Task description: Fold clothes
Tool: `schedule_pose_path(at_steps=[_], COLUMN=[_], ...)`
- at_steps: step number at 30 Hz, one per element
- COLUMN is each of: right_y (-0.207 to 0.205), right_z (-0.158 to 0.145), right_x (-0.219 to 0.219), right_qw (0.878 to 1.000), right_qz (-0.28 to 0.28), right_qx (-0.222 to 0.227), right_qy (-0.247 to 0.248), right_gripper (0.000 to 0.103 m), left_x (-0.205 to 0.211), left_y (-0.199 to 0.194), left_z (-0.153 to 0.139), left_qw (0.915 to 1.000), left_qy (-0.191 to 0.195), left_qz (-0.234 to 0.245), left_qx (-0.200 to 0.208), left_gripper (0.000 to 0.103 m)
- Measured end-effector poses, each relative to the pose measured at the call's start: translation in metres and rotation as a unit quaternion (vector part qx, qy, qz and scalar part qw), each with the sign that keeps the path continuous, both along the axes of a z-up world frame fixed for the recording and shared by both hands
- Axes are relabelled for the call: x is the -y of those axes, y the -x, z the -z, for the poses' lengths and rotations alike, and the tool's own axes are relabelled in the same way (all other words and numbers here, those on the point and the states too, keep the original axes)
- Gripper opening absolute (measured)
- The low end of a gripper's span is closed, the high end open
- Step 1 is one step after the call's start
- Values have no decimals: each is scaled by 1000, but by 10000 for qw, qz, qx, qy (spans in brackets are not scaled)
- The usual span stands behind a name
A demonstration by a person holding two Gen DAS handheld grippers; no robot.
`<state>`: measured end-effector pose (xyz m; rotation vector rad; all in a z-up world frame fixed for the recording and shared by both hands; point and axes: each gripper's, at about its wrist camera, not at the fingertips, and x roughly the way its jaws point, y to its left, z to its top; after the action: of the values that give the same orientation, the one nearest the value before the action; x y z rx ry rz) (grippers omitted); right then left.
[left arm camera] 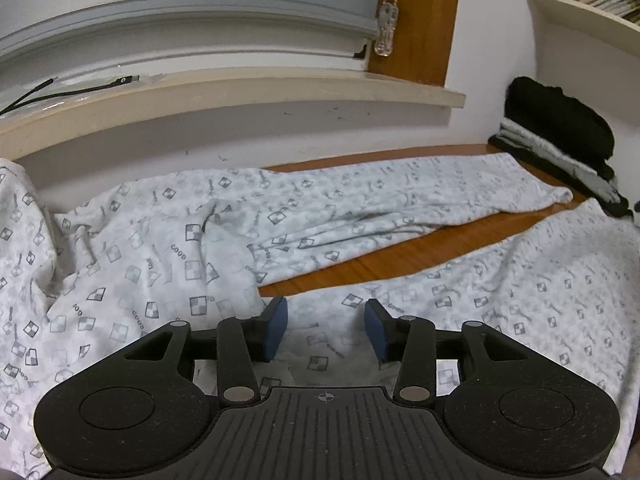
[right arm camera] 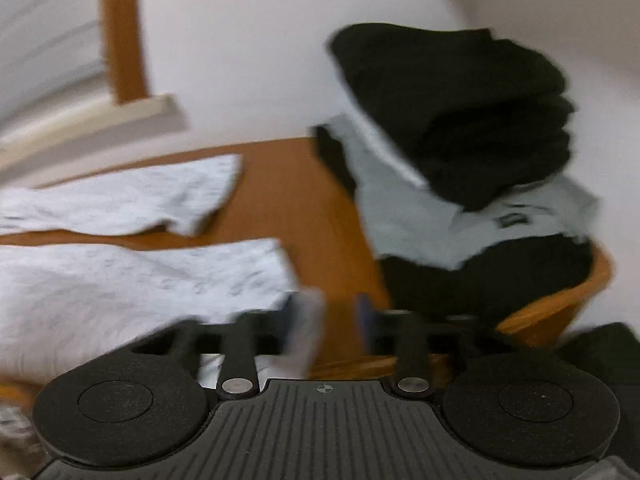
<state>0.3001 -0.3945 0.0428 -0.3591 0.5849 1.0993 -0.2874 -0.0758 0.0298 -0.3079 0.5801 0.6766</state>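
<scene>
Blurrily, the right gripper point(right arm camera: 326, 328) shows a flap of the white printed pyjama trousers point(right arm camera: 132, 284) against one finger; whether it pinches is unclear. Sharper, the left gripper point(left arm camera: 326, 326) tilts down, jaws parted above the trousers point(left arm camera: 160, 264), spread over the wooden desk point(left arm camera: 440, 248). Beyond, folded clothes point(right arm camera: 460, 152) are stacked by the wall.

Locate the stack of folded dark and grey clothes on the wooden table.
The stack of folded clothes sits at the wooden table's far right corner against the wall, just beyond the patterned pyjama trousers' leg ends.
</scene>
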Motion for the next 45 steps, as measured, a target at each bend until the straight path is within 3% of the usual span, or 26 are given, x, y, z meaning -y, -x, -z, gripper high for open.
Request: schedule_pose_path(at_steps=[3,8,13,14,16,17,23,28,31,34,41,45], right_y=[-6,-16,-16,-15,-11,-9,-10,-3,7,8,4,8], right_z=[5,33,43,43,42,38,-33,-78,-71,-58,-49,-50], right_x=[-19,-73,-93,-93,-92,-88,-16,5,-28,-47,-36,-15], right_qw=[9992,9986,9963,9959,9955,9956,9853,9767,9880,9905,9870,9821], right_qz=[-120,-111,-299,-369,-469,-470,-197,-276,-307,-381,-115,9], right_qx=[-291,-509,-775,-787,-766,-720,-518,-426,-15,-55,54,157], right_qy=[-253,-128,-238,-255,-299,-375,-1614,-2085,-1511,-1321,-1599,-1877], right_gripper=[44,44,43,37,7,4,4,4,4,4,4,4], left_x=[1,5,5,5,4,4,7,14,21,29,23,19], left_y=[-2,-6,-6,-6,-5,-5,0,1,-8,-26,-76,-83], left_z=[0,1,1,1,1,1,0,-5,-10,-15,-3,0], left_qw=[10000,9998,9998,9998,9998,9999,9999,9987,9974,9950,9887,9854], left_qy=[-26,-119,-131,-125,-114,-112,-4,-117,-165,-193,-238,-219], left_qz=[-13,4,13,14,17,19,106,303,555,906,1392,1579], left_qx=[-32,-143,-152,-145,-130,-123,116,405,428,385,-511,-603], left_gripper=[48,50,51,51,51,51,55,58,58,60,63,62])
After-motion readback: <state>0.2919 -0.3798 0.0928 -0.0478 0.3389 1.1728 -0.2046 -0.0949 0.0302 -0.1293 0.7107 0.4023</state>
